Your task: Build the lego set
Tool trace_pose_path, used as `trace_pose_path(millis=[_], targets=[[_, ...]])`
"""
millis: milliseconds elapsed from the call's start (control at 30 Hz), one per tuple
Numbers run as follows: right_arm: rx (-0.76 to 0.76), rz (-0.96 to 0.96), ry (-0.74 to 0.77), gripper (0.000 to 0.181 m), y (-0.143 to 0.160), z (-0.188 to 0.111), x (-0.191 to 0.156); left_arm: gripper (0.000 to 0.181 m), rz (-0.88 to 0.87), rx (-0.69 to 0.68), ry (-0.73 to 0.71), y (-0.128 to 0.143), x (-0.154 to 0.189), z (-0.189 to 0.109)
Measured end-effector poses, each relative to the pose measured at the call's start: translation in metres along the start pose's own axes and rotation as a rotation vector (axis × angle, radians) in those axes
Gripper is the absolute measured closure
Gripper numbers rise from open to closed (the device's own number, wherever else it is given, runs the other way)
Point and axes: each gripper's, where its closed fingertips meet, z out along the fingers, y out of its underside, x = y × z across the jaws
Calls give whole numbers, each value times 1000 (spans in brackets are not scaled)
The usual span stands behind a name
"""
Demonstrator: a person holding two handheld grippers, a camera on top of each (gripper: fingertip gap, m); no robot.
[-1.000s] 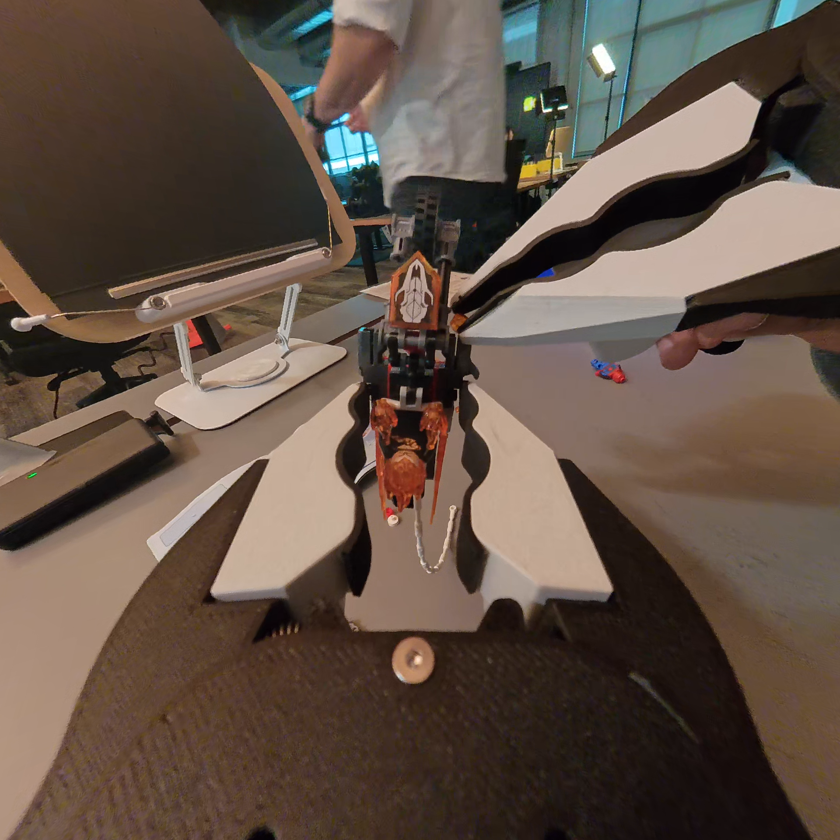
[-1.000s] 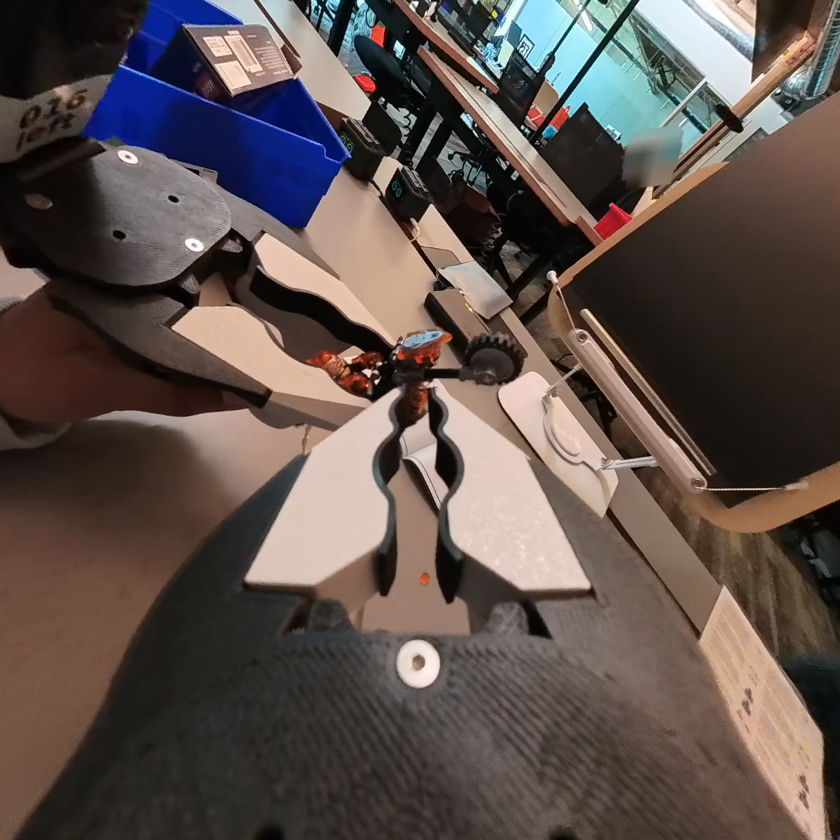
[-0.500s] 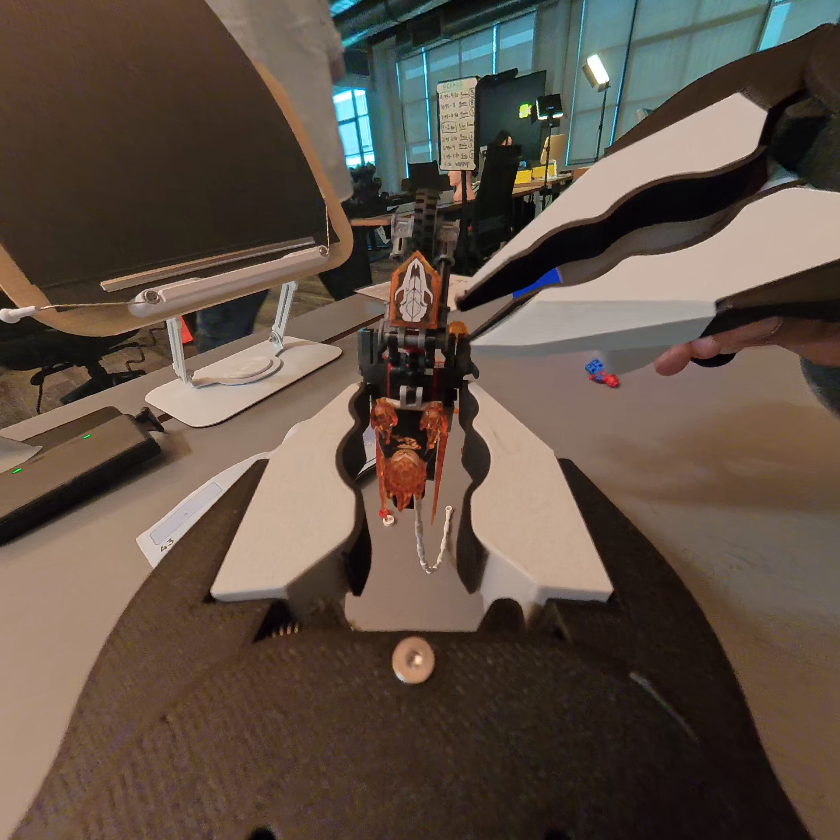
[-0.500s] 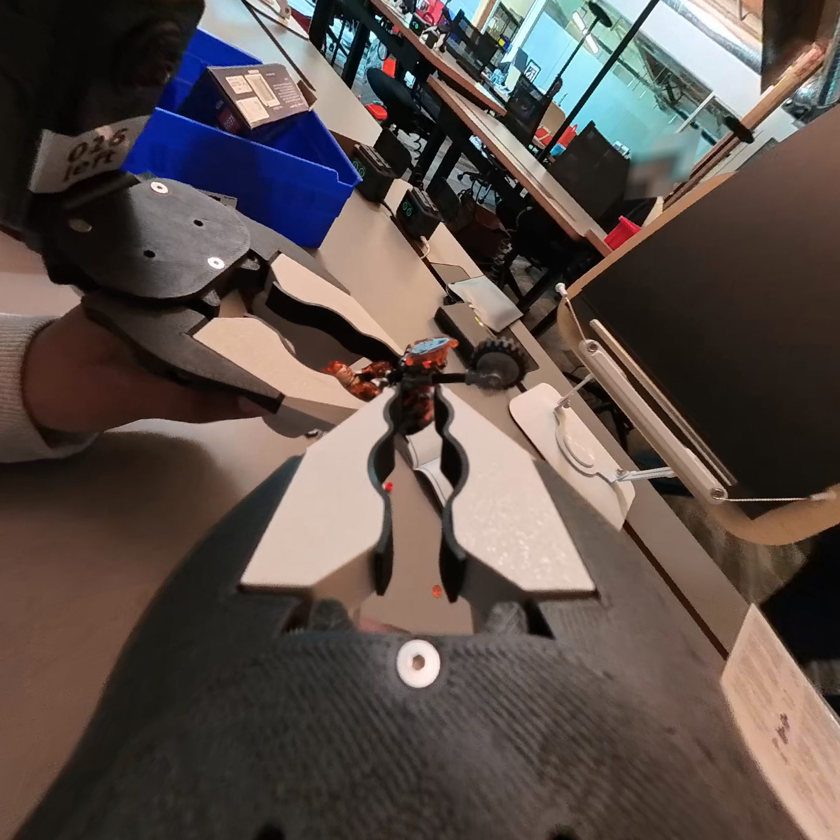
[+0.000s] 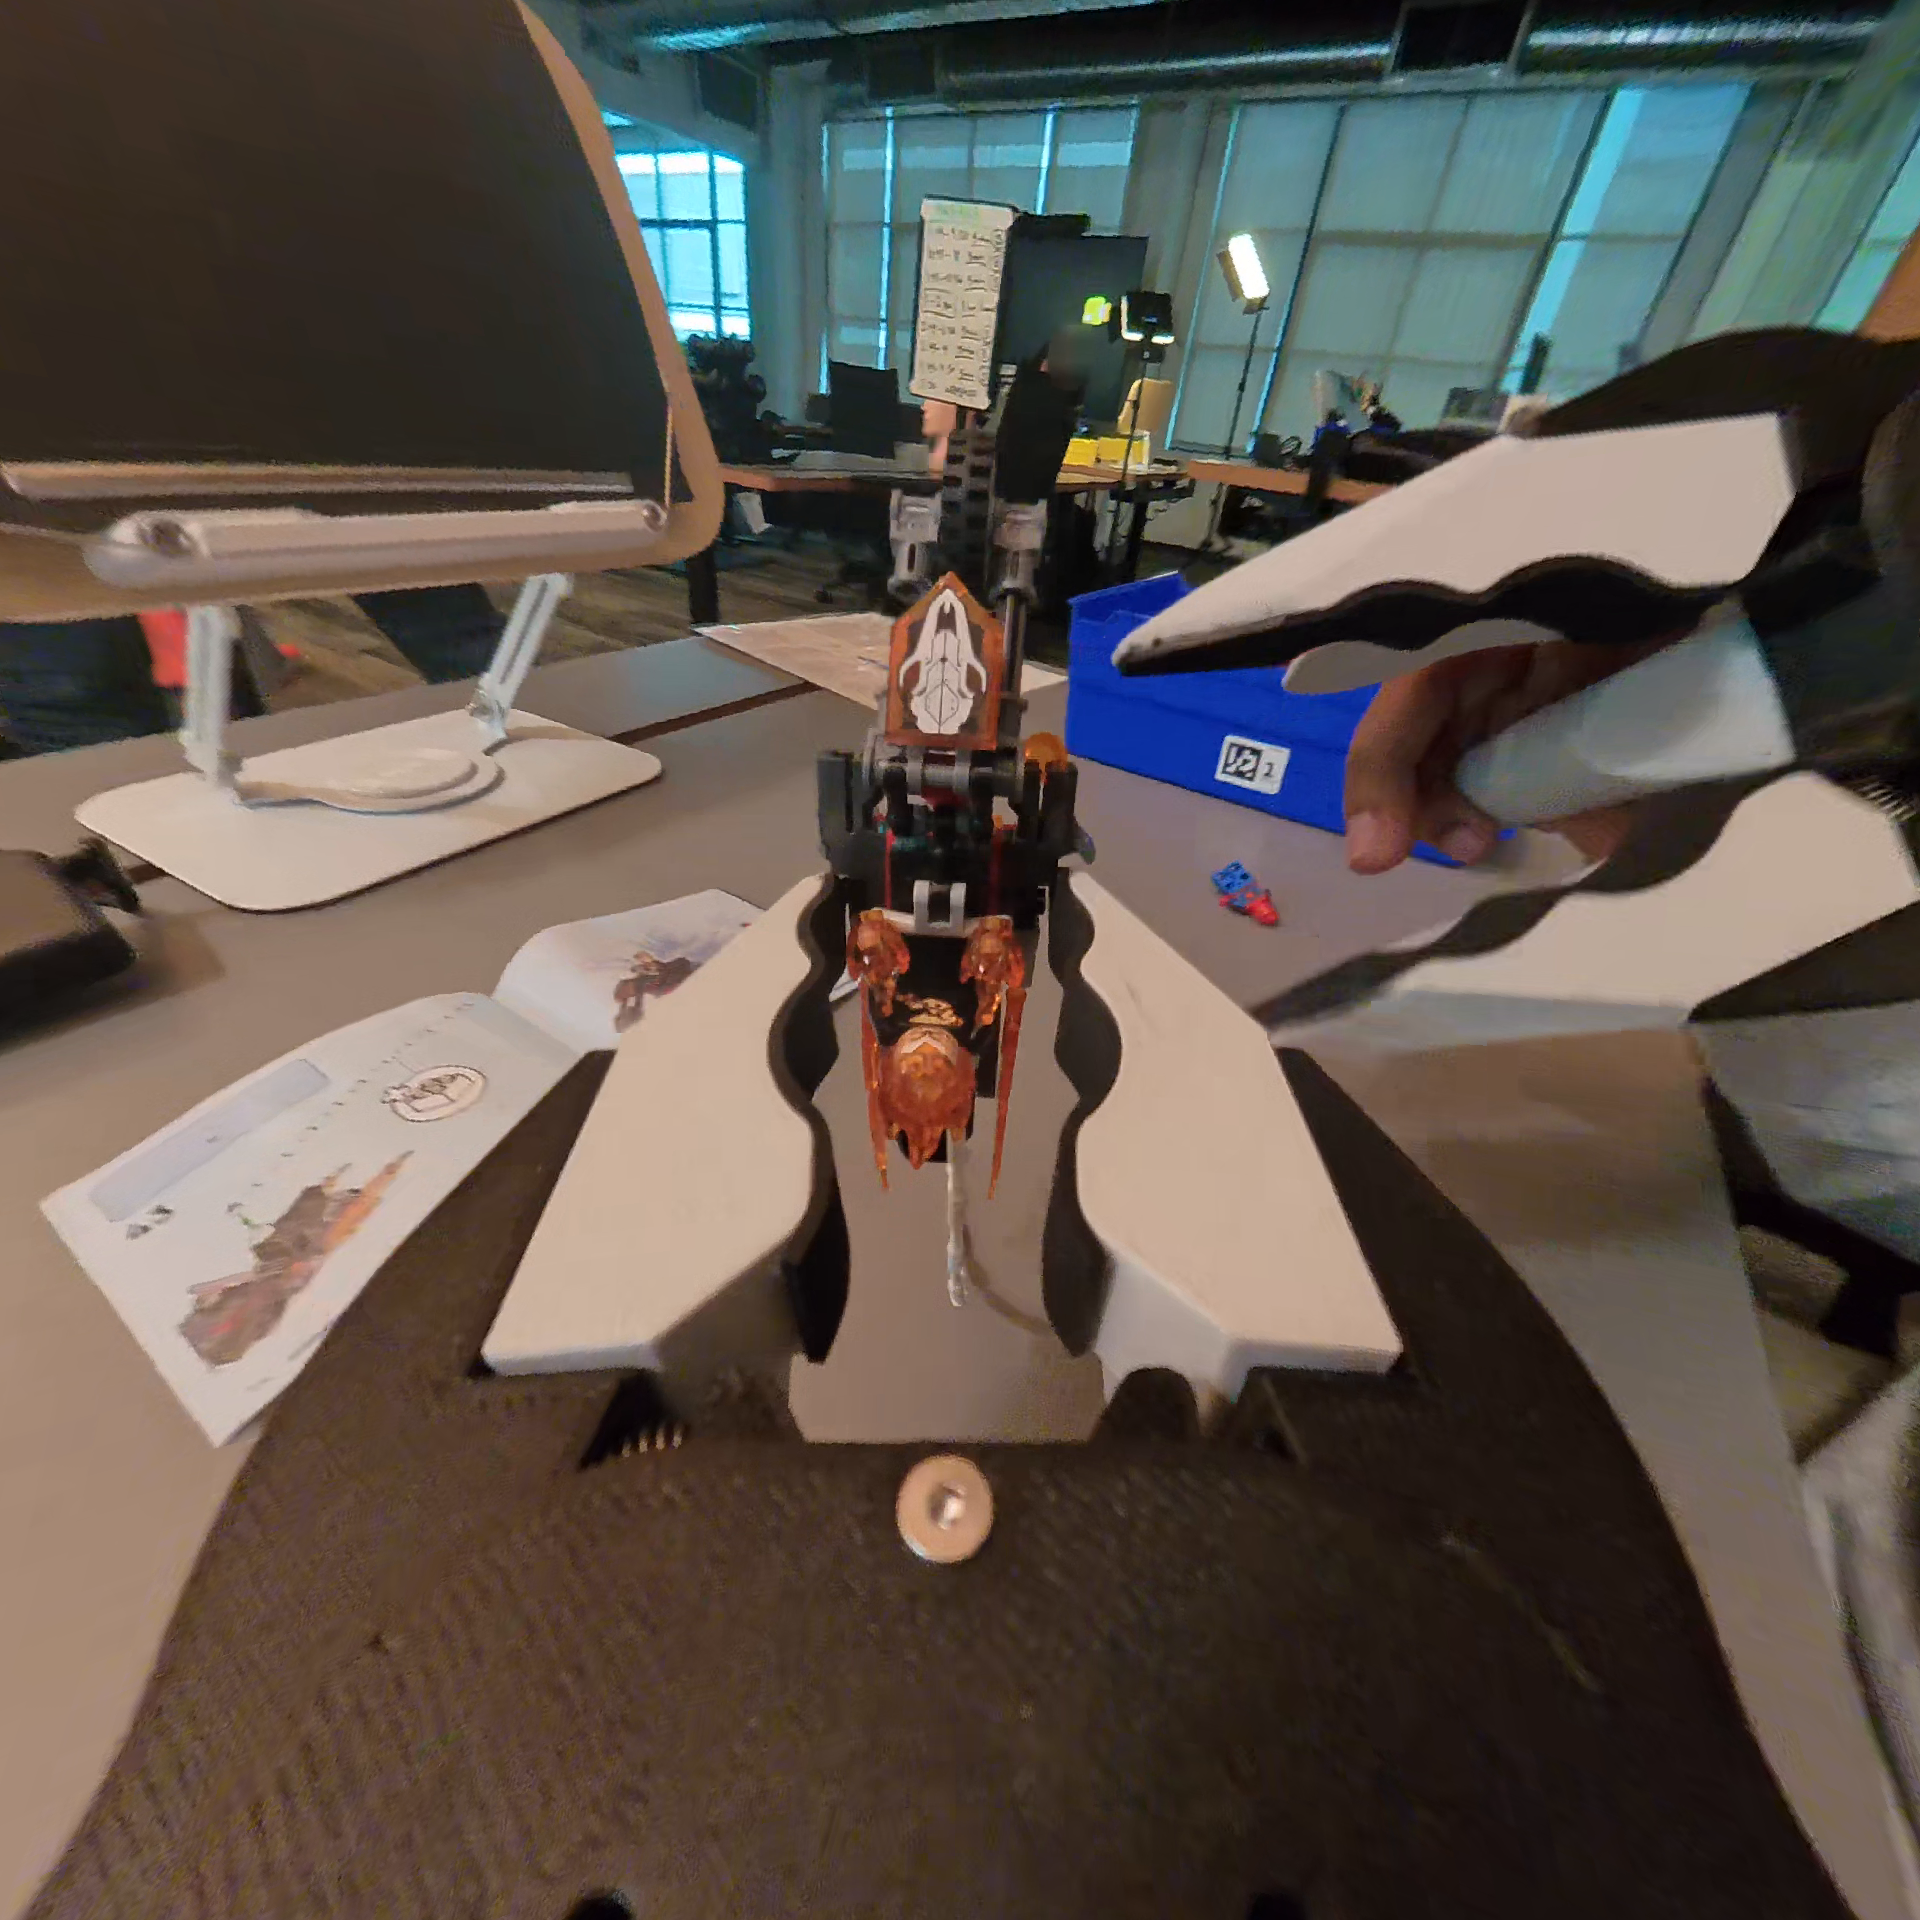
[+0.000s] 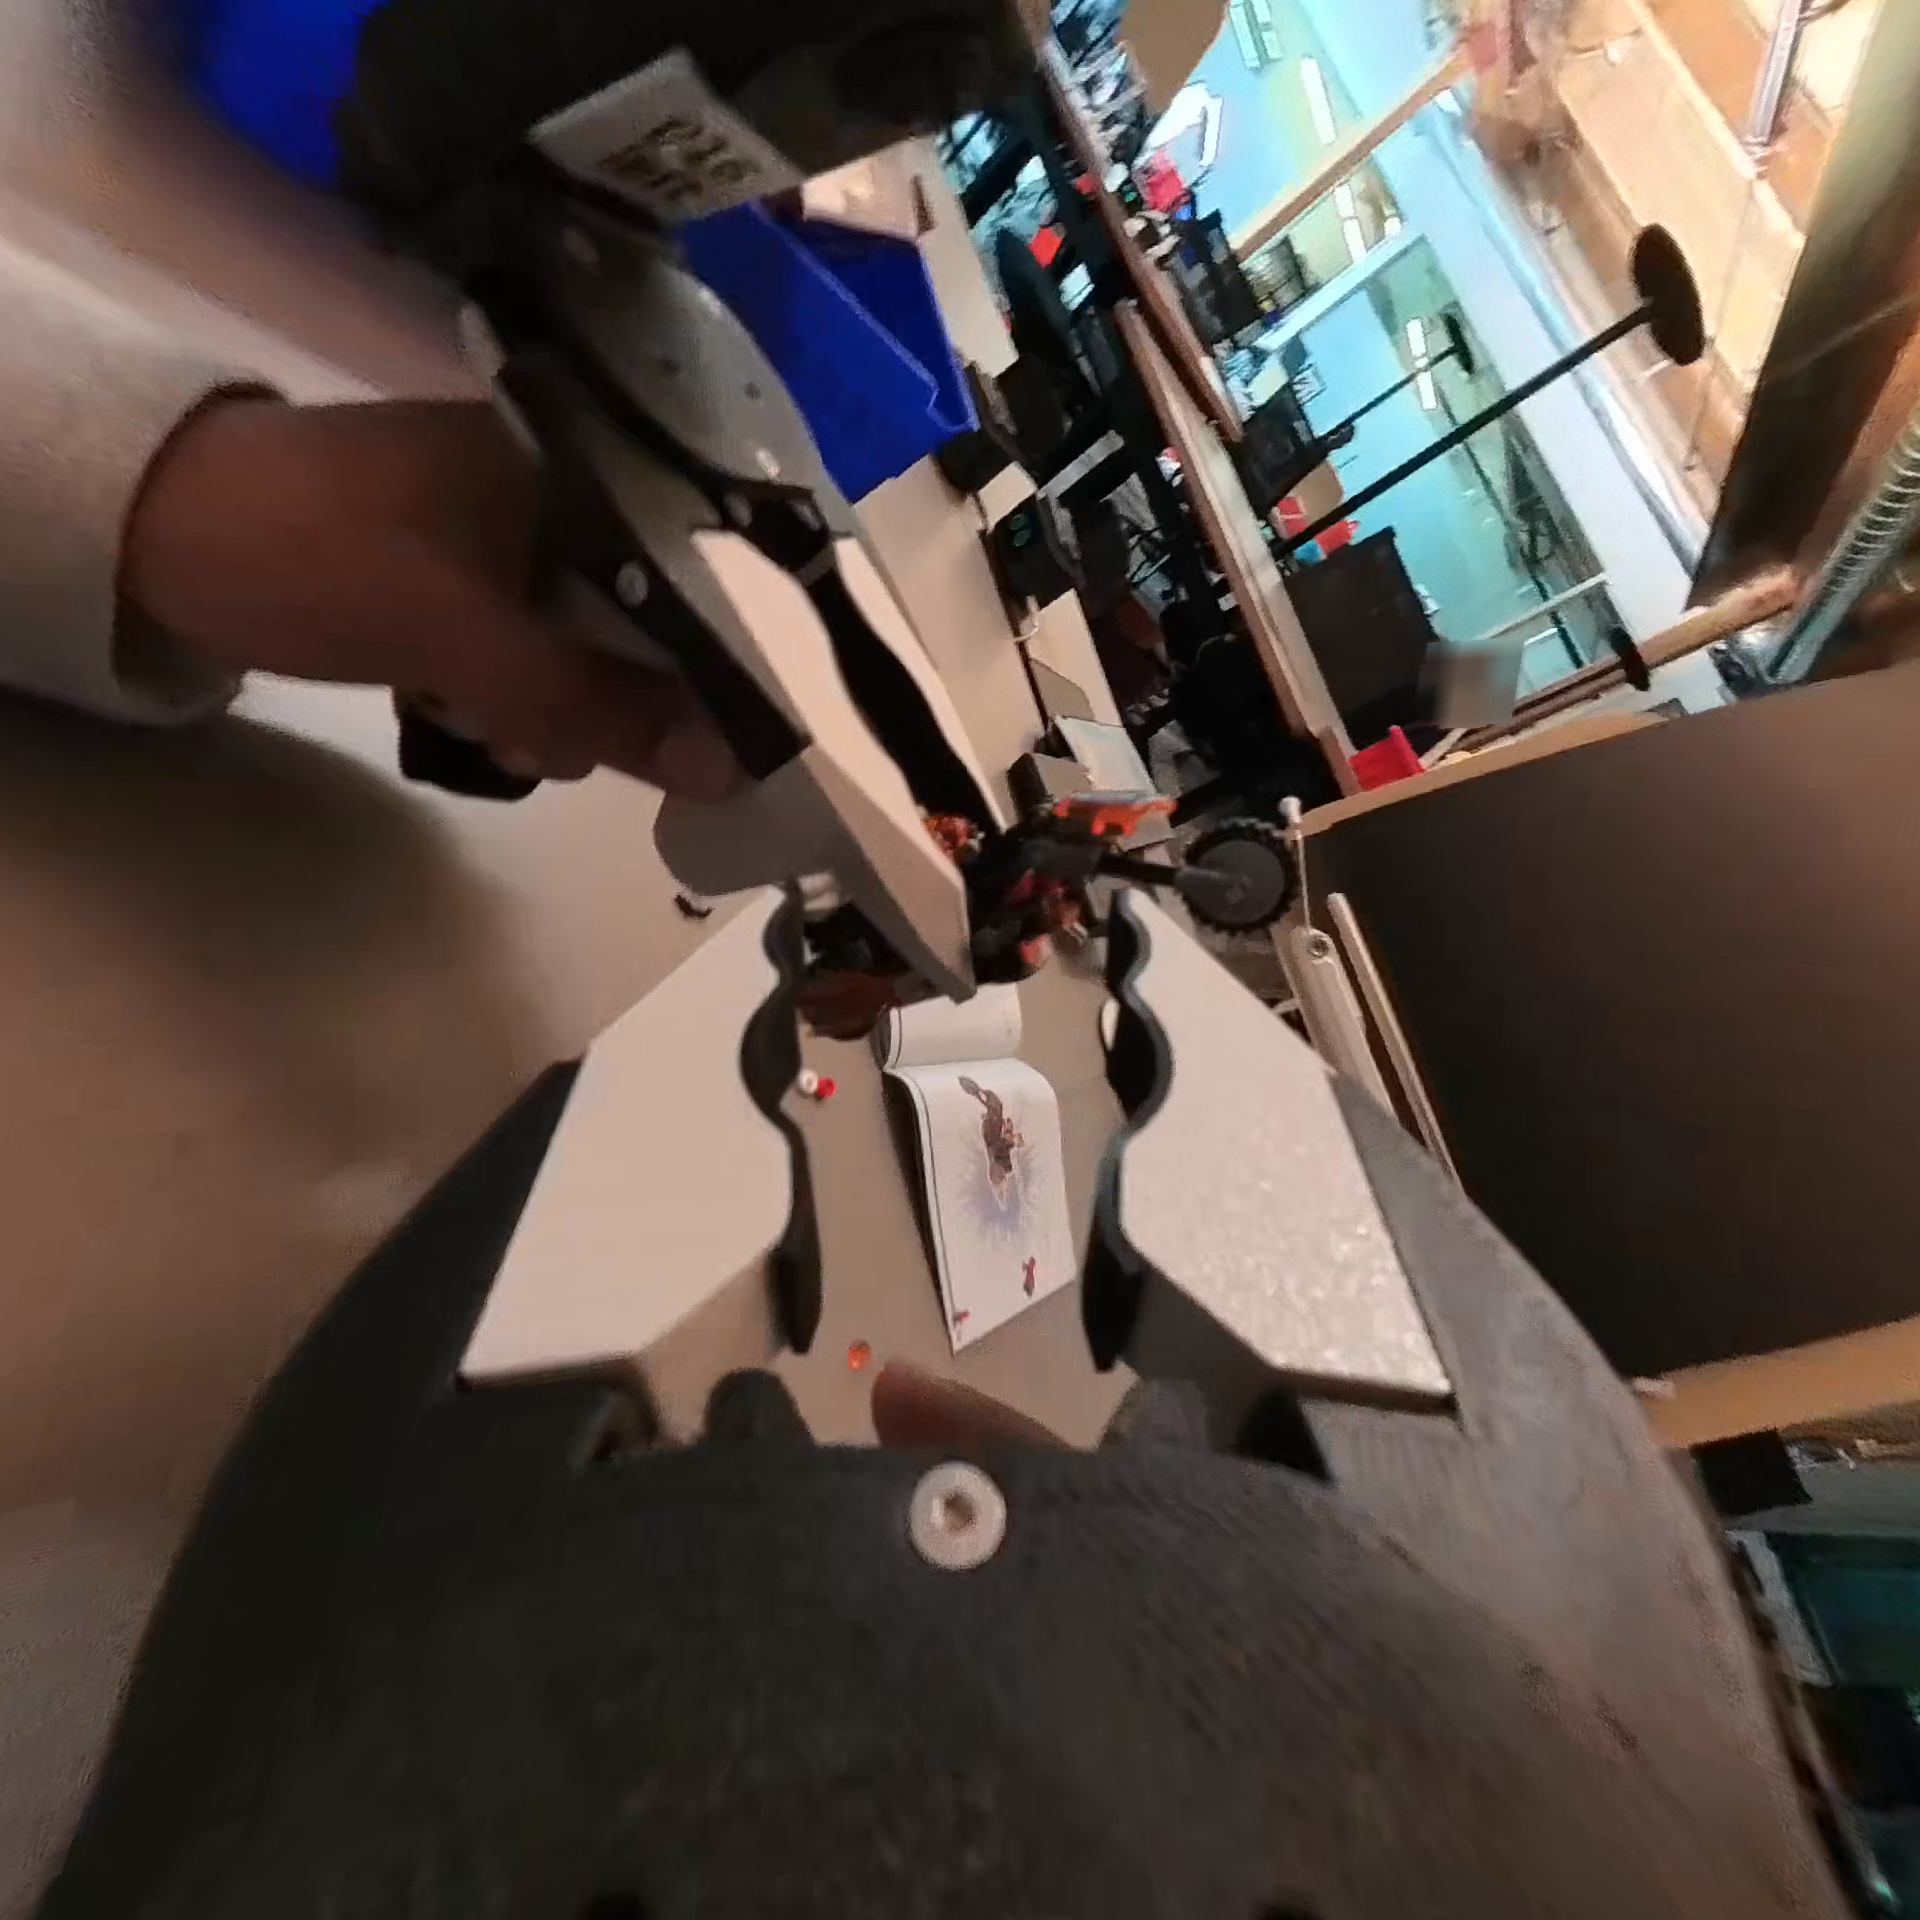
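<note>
My left gripper (image 5: 945, 894) is shut on a black and orange lego bike model (image 5: 940, 831) and holds it upright above the grey table (image 5: 364, 966). An orange shield sits on top, and a white chain hangs below. My right gripper (image 5: 1195, 831) is to the right of the model, open wide and empty. In the right wrist view my right gripper (image 6: 951, 935) is open, with the left gripper (image 6: 966, 894) and the model (image 6: 1049, 862) just beyond its tips. The model's black wheel (image 6: 1236, 873) sticks out to the right.
An open instruction booklet (image 5: 312, 1174) lies on the table under the grippers. A small blue and red lego piece (image 5: 1242, 894) lies to the right. A blue bin (image 5: 1184, 696) stands behind it. A dark screen on a white stand (image 5: 364, 790) is at the left. Tiny loose studs (image 6: 816, 1086) lie near the booklet (image 6: 997, 1174). Across from one pair of fingers to the other is roughly 4 cm.
My right gripper has opened wide and drawn back from the model. The left gripper still holds the model; both views have swung and tilted, and the booklet has come into view.
</note>
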Motion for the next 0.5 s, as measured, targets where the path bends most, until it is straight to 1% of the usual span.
trace_pose_path(millis=[67, 133, 300, 500], targets=[[-32, -31, -35, 114, 8, 1, -3, 143, -51, 4, 37, 1, 2, 1], [-62, -70, -52, 110, 16, 3, -5, 143, -87, 7, 65, 1, 3, 1], [-74, -141, -64, 109, 21, 8, -9, 143, -109, -8, 96, 4, 7, 3], [-88, -175, -65, 112, 22, 10, -12, 143, -92, -14, 107, 4, 11, 4]])
